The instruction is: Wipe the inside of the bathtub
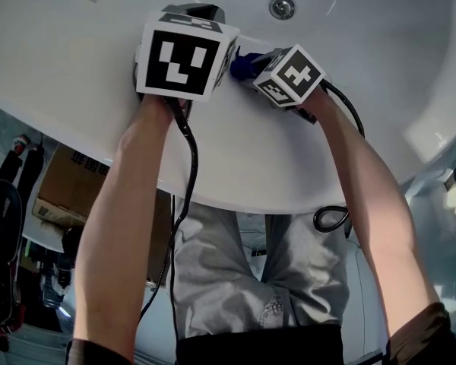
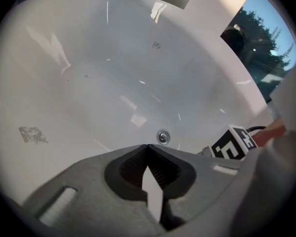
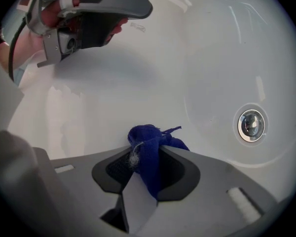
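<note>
The white bathtub (image 1: 349, 74) curves below me, its round metal drain (image 1: 282, 7) near the top of the head view. My right gripper (image 3: 149, 144) is shut on a bunched dark blue cloth (image 3: 150, 154), whose tip (image 1: 241, 65) pokes out beside the marker cube. The cloth is held close to the tub's inner wall (image 3: 113, 93); contact cannot be told. The drain (image 3: 251, 124) lies to its right. My left gripper (image 2: 147, 147) is shut with nothing between the jaws, hovering over the tub's inside (image 2: 113, 83), with the drain (image 2: 163, 137) just beyond its tips.
The tub's rim (image 1: 235, 181) runs across under both forearms. A cardboard box (image 1: 64, 185) and dark gear (image 1: 4, 226) stand on the floor at left. Cables (image 1: 330, 217) hang from both grippers. A window (image 2: 259, 43) shows past the tub's far edge.
</note>
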A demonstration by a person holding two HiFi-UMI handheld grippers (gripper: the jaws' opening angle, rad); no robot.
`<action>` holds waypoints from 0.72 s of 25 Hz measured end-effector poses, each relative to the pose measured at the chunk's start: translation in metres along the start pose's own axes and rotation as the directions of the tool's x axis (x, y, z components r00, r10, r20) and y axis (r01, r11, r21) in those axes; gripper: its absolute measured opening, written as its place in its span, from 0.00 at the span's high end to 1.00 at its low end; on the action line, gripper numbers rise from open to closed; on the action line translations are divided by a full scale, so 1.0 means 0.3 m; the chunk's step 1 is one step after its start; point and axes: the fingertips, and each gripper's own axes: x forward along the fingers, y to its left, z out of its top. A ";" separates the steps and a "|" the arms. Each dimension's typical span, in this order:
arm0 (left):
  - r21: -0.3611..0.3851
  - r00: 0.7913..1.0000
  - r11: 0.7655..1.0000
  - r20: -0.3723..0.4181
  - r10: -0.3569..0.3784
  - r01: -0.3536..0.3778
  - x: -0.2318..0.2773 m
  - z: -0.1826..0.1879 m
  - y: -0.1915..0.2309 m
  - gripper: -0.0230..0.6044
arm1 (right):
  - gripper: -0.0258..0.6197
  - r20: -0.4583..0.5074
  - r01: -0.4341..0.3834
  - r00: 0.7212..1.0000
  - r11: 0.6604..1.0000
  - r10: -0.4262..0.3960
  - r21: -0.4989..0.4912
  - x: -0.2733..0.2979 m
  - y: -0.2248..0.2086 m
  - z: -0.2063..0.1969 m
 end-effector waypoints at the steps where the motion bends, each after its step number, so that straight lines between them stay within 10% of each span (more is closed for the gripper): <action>1: -0.002 1.000 1.000 -0.002 -0.003 0.003 0.005 -0.001 -0.006 0.96 | 0.77 0.004 0.003 1.000 1.000 -0.003 0.002 -0.010 0.011 -0.001; 18: 0.007 0.999 1.000 -0.050 -0.007 0.007 0.066 -0.071 -0.070 0.96 | 0.77 0.038 -0.037 0.999 0.999 0.039 -0.038 -0.124 0.245 -0.046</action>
